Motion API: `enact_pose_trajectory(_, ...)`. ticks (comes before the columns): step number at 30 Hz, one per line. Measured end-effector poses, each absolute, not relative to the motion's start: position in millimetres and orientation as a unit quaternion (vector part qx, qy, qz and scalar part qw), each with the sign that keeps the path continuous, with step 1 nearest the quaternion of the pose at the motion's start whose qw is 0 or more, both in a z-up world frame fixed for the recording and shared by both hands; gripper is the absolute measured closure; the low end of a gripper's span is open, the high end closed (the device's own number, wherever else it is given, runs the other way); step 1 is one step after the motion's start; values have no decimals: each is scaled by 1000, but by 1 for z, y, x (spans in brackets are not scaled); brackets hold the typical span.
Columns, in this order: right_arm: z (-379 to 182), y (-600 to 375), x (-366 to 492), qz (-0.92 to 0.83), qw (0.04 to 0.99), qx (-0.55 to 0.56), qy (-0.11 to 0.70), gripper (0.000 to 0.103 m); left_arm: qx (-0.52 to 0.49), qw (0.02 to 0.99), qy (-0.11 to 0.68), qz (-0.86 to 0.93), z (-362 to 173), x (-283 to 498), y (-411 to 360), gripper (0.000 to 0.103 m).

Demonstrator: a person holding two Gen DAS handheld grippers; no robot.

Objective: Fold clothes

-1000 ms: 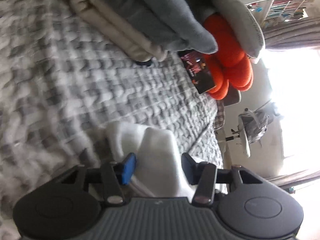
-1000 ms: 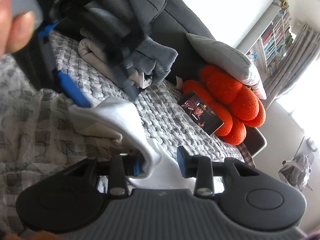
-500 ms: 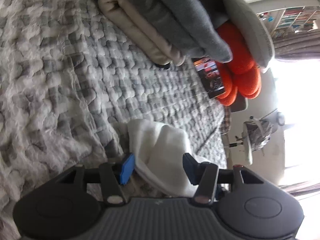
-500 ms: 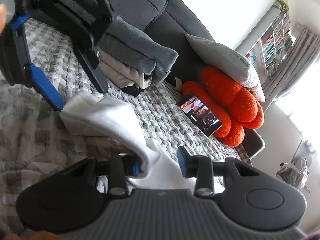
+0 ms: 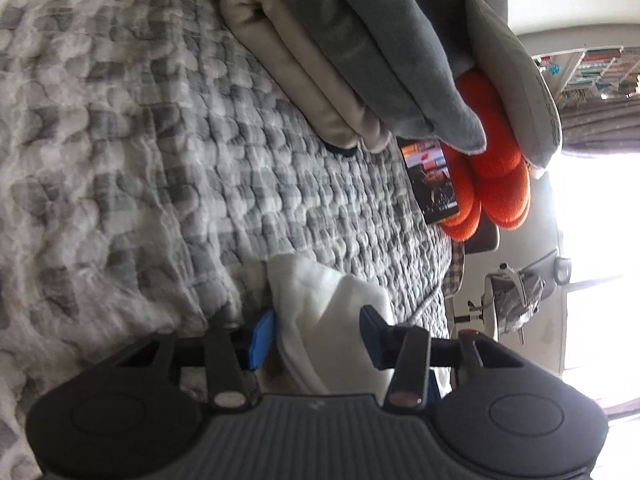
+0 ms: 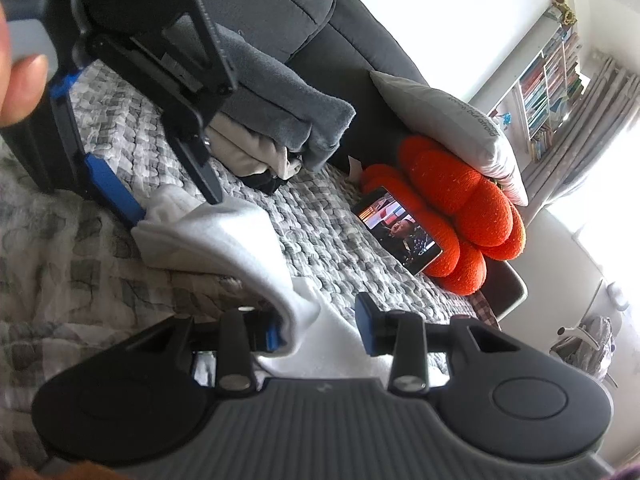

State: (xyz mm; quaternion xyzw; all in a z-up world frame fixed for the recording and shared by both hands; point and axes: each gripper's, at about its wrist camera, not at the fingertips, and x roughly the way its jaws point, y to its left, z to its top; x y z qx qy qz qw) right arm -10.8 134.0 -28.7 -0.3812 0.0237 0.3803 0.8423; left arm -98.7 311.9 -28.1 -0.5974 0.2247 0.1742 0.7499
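The white garment (image 6: pixel 224 236) is soft, matt, fleecy cloth. Under it, the grey-and-white blanket (image 5: pixel 120 152) is a chunky, bumpy knit. At about 12 o'clock from the garment, the folded grey (image 6: pixel 280 108) and beige (image 5: pixel 296 76) pieces look like smooth, matt fleece. At 2 o'clock, the orange cushion (image 6: pixel 460 208) is nubbly yarn, and the phone (image 6: pixel 398 234) leaning on it has a glossy screen. Both grippers have matt black ribbed plastic bodies, blue pads (image 6: pixel 366 330) and shiny metal screws.

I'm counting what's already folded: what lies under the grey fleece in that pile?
Under the grey fleece lies a folded beige garment, and something dark pokes out beneath. How much more the pile hides cannot be seen.
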Motion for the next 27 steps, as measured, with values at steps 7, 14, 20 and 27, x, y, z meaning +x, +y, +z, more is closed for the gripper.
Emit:
enact_pose_trajectory(7, -29, 133, -11, 378, 844, -380, 21, 64, -596, 751, 229, 171, -31, -101, 313, 55)
enact_pose_trajectory(14, -29, 133, -12, 377, 845, -380, 19, 63, -585, 759, 229, 172, -31, -94, 313, 55)
enact_pose_trajectory(20, -29, 132, -12, 376, 845, -379, 18, 63, -588, 757, 215, 185, -34, -87, 316, 58)
enact_pose_trajectory(27, -29, 132, -12, 374, 846, -379, 15, 63, -599, 748, 197, 209, -43, -89, 321, 87)
